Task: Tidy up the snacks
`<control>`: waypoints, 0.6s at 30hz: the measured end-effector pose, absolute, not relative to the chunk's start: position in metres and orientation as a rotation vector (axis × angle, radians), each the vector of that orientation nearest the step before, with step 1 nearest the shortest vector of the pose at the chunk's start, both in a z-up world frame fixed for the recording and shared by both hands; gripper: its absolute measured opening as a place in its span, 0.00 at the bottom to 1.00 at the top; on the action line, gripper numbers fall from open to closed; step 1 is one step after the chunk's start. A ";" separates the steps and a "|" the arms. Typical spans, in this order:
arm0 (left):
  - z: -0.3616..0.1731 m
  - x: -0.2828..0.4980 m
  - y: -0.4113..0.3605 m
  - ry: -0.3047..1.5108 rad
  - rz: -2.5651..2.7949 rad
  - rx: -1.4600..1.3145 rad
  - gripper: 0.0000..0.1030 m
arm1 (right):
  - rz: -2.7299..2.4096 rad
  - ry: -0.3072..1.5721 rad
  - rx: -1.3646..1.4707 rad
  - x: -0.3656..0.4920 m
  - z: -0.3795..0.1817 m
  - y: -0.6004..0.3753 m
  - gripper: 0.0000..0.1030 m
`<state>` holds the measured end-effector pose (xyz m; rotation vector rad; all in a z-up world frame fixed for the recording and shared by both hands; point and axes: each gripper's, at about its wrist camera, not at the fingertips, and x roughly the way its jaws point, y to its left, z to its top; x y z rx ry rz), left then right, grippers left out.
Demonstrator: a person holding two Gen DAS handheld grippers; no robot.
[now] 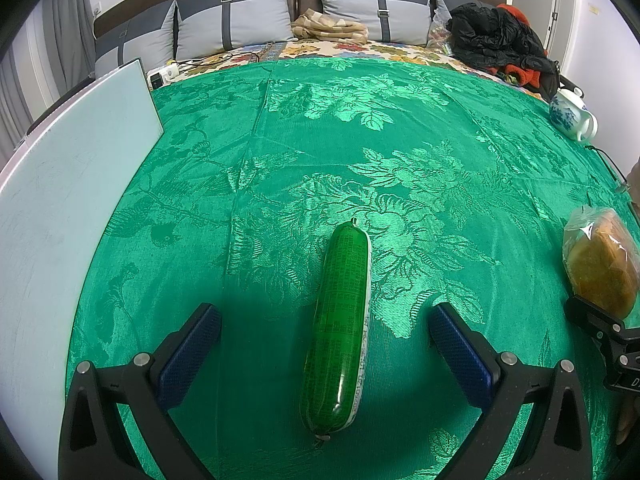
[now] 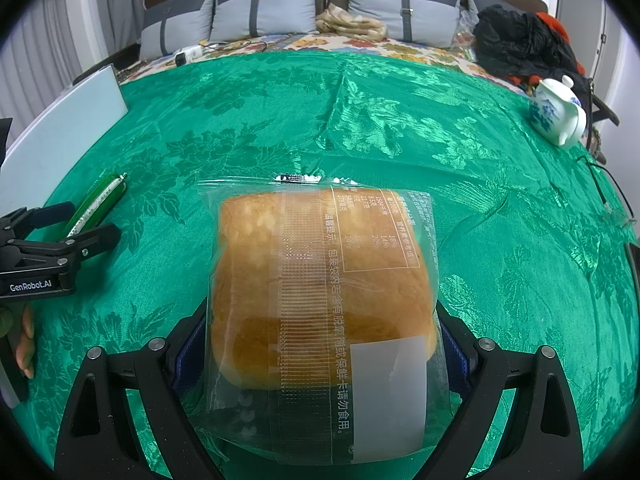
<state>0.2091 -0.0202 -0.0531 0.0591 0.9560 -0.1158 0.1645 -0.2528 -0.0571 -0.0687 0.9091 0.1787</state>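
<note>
Bright, even indoor light; sheen on the green cloth (image 1: 360, 120) (strong fisheye bending, dark vignetted corners).

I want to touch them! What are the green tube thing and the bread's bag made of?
The green sausage looks wrapped in thin glossy plastic film: light gleams on it, and its ends are pinched shut. The bread bag looks like clear crinkly plastic: you can see the loaf through it, and a ribbed seal runs down the middle.
</note>
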 end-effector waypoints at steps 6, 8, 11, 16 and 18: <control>-0.053 0.212 -0.022 0.975 -0.121 0.059 1.00 | 0.182 0.922 -0.076 0.165 -0.056 -0.253 0.92; -0.051 0.218 -0.024 1.051 -0.140 0.077 1.00 | 0.196 0.983 -0.088 0.172 -0.053 -0.253 0.92; -0.049 0.231 -0.026 1.162 -0.159 0.101 1.00 | 0.236 1.167 -0.104 0.188 -0.046 -0.249 0.90; -0.049 0.237 -0.030 1.236 -0.159 0.109 0.97 | 0.241 1.253 -0.070 0.202 -0.022 -0.245 0.91; -0.041 0.233 -0.027 1.184 -0.175 0.112 0.57 | 0.219 1.262 -0.070 0.207 -0.021 -0.244 0.89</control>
